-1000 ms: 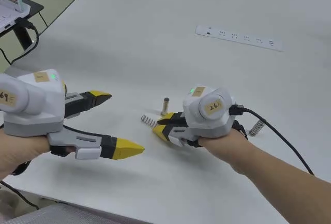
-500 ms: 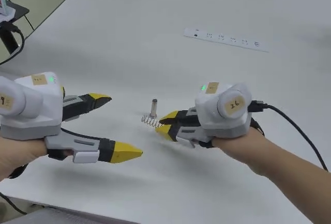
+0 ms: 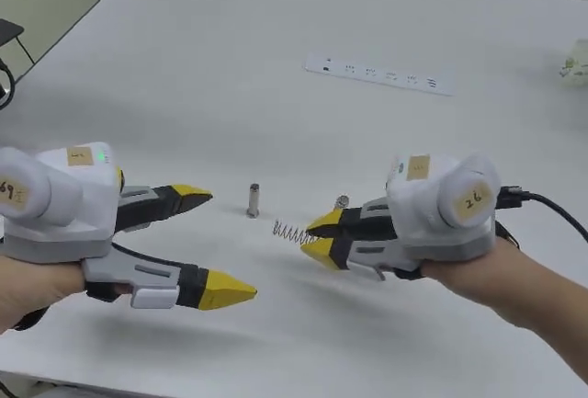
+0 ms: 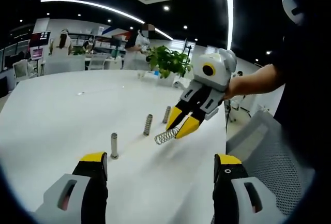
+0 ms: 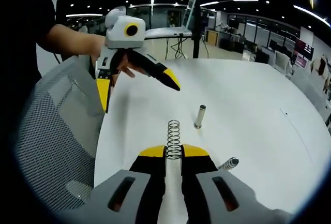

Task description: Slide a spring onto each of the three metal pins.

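My right gripper (image 3: pixel 317 237) is shut on one end of a small coil spring (image 3: pixel 289 231), which sticks out beyond its yellow tips (image 5: pixel 174 152) above the white table (image 3: pixel 230 58). The spring (image 5: pixel 174 132) points roughly toward an upright metal pin (image 3: pixel 253 200) (image 5: pixel 199 116). A second pin (image 3: pixel 342 202) stands just behind the right gripper. My left gripper (image 3: pixel 216 244) is open at the left with nothing between its fingers. Its own view has the near pin (image 4: pixel 114 145), another spring (image 4: pixel 148 124), a further pin (image 4: pixel 166 114) and the right gripper (image 4: pixel 183 123).
A white power strip (image 3: pixel 379 75) lies across the far middle of the table. A black cable (image 3: pixel 542 207) runs from the right gripper off to the right. A mesh chair (image 5: pixel 57 146) stands by the table's near edge.
My right gripper has shut on the spring that lay beside the pin and drawn it back to the right. The left gripper has stayed open. The head camera has shifted.
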`<state>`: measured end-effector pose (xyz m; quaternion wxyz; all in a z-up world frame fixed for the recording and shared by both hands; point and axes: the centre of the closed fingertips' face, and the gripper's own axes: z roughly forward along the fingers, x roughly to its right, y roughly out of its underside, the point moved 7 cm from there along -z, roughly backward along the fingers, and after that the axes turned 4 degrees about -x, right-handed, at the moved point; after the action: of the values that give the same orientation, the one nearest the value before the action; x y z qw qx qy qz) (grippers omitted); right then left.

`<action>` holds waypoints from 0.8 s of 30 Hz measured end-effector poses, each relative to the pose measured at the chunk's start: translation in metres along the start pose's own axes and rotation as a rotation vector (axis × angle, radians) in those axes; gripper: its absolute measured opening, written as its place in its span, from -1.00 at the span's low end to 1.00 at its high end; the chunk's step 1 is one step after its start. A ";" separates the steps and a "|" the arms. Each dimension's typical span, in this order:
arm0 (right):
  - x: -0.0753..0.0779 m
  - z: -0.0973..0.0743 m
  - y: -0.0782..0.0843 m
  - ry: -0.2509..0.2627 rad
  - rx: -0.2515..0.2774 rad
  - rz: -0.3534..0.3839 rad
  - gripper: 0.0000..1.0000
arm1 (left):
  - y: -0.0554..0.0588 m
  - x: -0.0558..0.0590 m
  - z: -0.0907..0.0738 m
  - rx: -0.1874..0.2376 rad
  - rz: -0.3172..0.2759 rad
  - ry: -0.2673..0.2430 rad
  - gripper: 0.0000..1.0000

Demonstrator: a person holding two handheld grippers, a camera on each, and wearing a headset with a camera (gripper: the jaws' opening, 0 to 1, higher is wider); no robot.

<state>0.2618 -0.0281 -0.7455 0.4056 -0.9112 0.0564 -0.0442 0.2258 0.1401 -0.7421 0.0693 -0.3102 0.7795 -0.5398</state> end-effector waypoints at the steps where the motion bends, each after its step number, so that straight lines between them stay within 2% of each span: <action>1: -0.001 -0.001 0.001 -0.004 -0.003 -0.011 -0.85 | -0.001 0.000 0.001 0.001 0.000 0.005 0.61; 5: -0.003 -0.005 0.003 -0.014 -0.013 -0.051 -0.85 | -0.002 0.005 0.005 -0.005 -0.003 0.043 0.47; 7: -0.005 -0.009 0.003 -0.018 -0.008 -0.063 -0.85 | -0.002 0.013 0.008 -0.006 -0.020 0.106 0.37; 8: -0.005 -0.012 0.002 -0.025 -0.001 -0.065 -0.85 | -0.002 0.017 0.011 -0.017 -0.003 0.125 0.34; 10: -0.007 -0.015 0.002 -0.035 0.005 -0.079 -0.85 | -0.001 0.019 0.016 -0.048 0.034 0.131 0.35; 13: -0.009 -0.019 0.003 -0.048 -0.001 -0.099 -0.85 | -0.005 0.018 0.025 -0.045 0.038 0.139 0.30; 18: -0.010 -0.024 0.003 -0.059 -0.002 -0.115 -0.85 | -0.016 0.023 0.039 -0.041 0.077 0.185 0.03; 24: -0.012 -0.030 0.001 -0.070 0.012 -0.126 -0.85 | -0.020 0.023 0.052 -0.054 0.103 0.206 -0.14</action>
<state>0.2456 -0.0491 -0.7269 0.4092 -0.9115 -0.0155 -0.0379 0.2390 0.0813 -0.7402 0.0083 -0.2145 0.8115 -0.5434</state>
